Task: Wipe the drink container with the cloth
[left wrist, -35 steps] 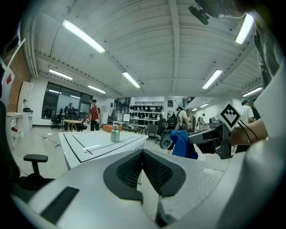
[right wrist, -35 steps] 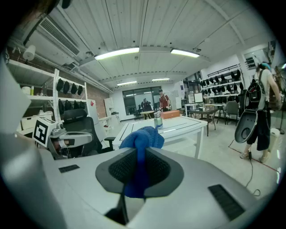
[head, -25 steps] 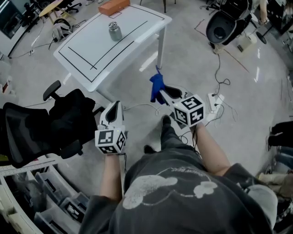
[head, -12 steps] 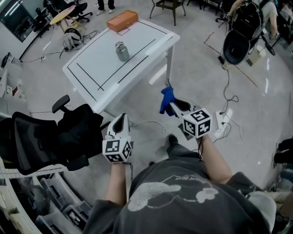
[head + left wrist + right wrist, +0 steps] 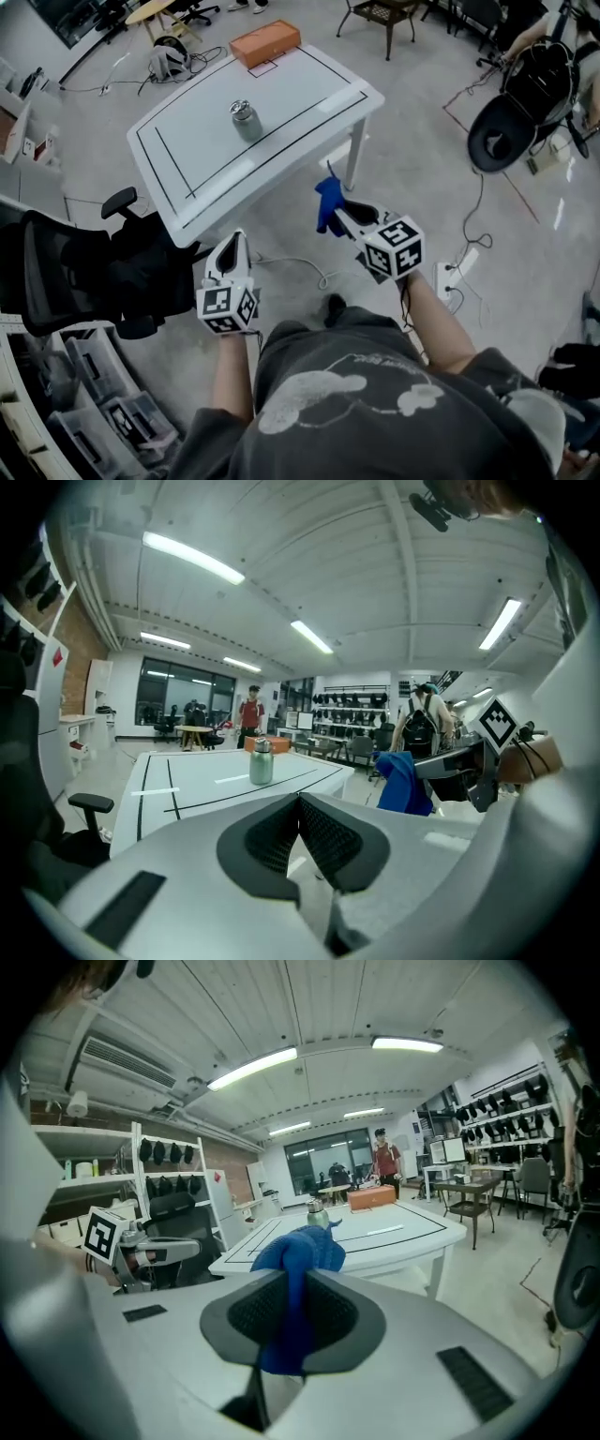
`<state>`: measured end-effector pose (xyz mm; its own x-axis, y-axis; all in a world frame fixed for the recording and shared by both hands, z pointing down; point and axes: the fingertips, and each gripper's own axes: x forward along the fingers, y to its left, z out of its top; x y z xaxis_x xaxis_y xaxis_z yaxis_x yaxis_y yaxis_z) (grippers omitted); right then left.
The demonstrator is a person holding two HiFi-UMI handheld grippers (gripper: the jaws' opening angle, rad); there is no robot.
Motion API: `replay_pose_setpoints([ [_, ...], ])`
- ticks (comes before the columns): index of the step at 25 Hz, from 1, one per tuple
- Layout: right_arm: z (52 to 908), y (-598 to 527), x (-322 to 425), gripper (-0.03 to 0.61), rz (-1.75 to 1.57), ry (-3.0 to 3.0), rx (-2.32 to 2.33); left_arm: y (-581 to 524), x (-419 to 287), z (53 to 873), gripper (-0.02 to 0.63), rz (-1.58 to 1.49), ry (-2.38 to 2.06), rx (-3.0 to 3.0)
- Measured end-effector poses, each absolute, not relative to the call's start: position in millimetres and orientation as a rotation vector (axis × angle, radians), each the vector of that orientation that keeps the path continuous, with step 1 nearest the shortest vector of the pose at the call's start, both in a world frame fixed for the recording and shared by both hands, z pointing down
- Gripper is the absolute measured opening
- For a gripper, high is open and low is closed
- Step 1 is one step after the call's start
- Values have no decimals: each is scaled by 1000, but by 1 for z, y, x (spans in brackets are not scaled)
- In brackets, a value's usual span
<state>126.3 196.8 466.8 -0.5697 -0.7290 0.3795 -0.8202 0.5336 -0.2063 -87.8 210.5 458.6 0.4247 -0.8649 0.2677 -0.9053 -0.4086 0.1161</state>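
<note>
— Nearest the camera, at the person's waist, what do the two tools carry?

— Left tongs (image 5: 234,240) are pressed together with nothing between them, a hand presumably free to steady the bottle. Right tongs (image 5: 339,208) are clamped on a blue cloth (image 5: 325,202). It bunches above the pads and hangs below them, so a wad sticks out in front for wiping.

— And the drink container?

— It is a steel bottle (image 5: 246,120), upright and capped, well apart from both tools. It stands alone on the white counter (image 5: 309,89), inside the black marked lines and away from every edge. Neither tool touches it, and the wiping looks not yet begun.

— Is there room to get there?

— Open floor lies between the person and the counter's near corner, though a white cable (image 5: 292,263) loops across it. A black office chair (image 5: 103,272) crowds the left side. The right side, past the counter leg (image 5: 354,161), looks freer.

— What lies beyond the bottle?

— An orange box (image 5: 264,42) sits at the far edge, possibly overhanging it slightly; the angle makes that hard to judge. It stands apart from the bottle, so a cloth should pass round the bottle unhindered.
</note>
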Motion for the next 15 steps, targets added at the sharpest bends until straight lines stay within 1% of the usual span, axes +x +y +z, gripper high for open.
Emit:
replay_pose_setpoints([
  [8,482,163,126,52,577,-2537,1224,187,-71,470,3,264,-1546,2389],
  [15,490,110,131,52,582,-2504,1272,119,-72,481,3,249,-1505,2419],
])
